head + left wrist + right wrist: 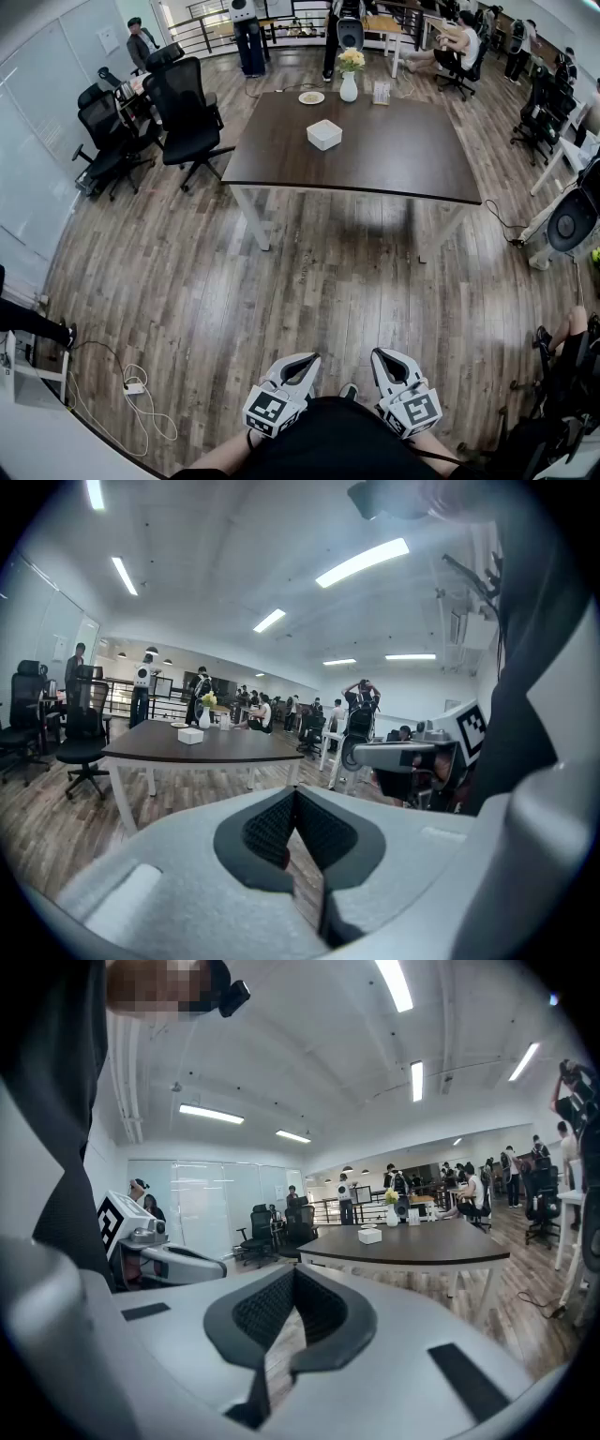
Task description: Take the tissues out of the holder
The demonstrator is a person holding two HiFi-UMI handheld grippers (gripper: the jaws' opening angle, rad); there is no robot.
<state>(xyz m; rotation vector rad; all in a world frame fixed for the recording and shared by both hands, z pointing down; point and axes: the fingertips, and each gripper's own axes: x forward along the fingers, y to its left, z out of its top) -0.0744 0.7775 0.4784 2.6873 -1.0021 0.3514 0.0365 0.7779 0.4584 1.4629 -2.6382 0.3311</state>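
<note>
A: Hazards, listed left to right?

B: Item one: cable (141, 401), loose on the floor (281, 281) at the left. Probable fault: a snagged foot on the walk over. Item two: office chairs (192, 117), off the left edge of the tabletop (403, 159), which narrow any approach from that side. Item three: left claw (302, 366), clenched, nothing between its jaws, held low by the person's body.

A: And on the tabletop?

B: Item four: plate (311, 97), near the far edge. Item five: tissue holder (324, 134), white, about mid-tabletop and a little toward the far edge, well apart from both claws. The tissues cannot be made out from here. Probable fault: the holder looks light, so a one-claw pull may drag or lift it with the tissue unless the other claw steadies it. Item six: vase (349, 80), with flowers, at the far edge beyond the holder. An overreach could tip it.

A: Last?

B: Item seven: right claw (386, 361), clenched and empty (same condition as the left). Arriving shut, either claw would shove the holder rather than pinch a tissue.
</note>
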